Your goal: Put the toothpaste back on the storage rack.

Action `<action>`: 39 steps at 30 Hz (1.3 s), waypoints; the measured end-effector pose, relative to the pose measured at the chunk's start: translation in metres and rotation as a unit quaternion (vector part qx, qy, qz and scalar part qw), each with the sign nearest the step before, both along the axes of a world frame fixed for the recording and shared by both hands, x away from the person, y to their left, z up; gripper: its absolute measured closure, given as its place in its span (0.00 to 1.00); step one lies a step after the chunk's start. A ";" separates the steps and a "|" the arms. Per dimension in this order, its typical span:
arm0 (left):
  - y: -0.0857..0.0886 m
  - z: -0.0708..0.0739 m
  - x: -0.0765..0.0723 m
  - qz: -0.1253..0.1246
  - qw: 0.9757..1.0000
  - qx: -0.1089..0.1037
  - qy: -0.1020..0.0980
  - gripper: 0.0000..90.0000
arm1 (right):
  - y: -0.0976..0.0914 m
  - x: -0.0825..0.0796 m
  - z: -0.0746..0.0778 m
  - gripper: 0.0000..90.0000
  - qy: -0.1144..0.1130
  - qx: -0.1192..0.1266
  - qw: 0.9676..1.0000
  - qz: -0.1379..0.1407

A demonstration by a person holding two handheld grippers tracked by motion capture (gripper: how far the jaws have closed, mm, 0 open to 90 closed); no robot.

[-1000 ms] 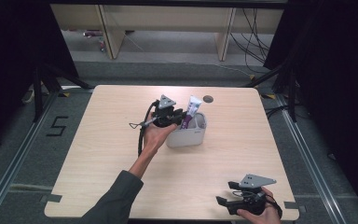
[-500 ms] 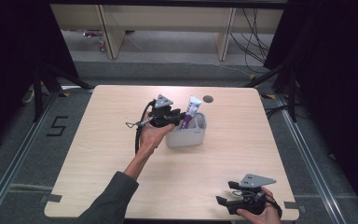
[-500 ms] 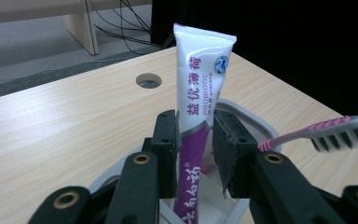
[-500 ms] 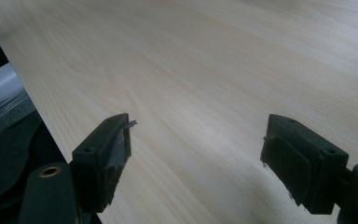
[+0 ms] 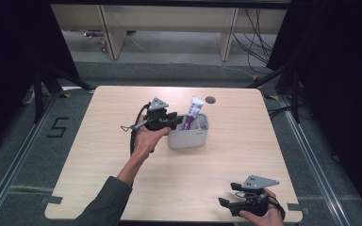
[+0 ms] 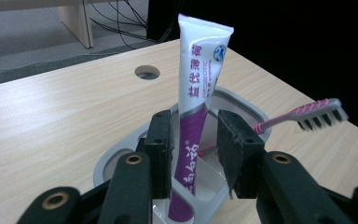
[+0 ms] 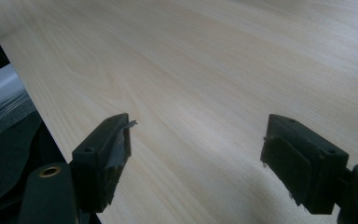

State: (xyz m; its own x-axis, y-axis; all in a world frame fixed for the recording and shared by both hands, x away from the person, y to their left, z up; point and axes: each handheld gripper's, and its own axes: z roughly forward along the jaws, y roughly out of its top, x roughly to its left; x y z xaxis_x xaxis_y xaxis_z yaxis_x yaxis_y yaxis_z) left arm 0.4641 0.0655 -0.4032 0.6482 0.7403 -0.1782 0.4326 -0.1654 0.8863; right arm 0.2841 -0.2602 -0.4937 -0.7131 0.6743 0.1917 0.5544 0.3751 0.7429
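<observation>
A white and purple toothpaste tube (image 6: 198, 70) stands upright in a grey cup (image 5: 191, 139) at the table's middle. A pink toothbrush (image 6: 317, 112) leans out over the cup's rim (image 6: 242, 105). My left gripper (image 5: 176, 120) reaches the cup from the left. In the left gripper view its jaws (image 6: 193, 135) straddle the tube; they have just been opening, and a gap shows between the tube and the right pad. My right gripper (image 5: 224, 203) rests open over bare wood near the front right edge, its jaws (image 7: 196, 135) wide apart with nothing between them.
A round cable hole (image 5: 210, 100) lies in the tabletop behind the cup. The table's front edge runs close to the right gripper. Wooden furniture legs and cables stand on the floor beyond the far edge.
The left gripper has drawn back a little to the left at the cup. The tube stays standing in the cup. The right hand has not moved.
</observation>
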 end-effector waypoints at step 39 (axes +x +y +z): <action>0.038 -0.013 -0.068 -0.038 0.999 0.008 0.018 0.30 | 0.004 0.002 -0.001 0.26 0.003 -0.007 1.000 -0.004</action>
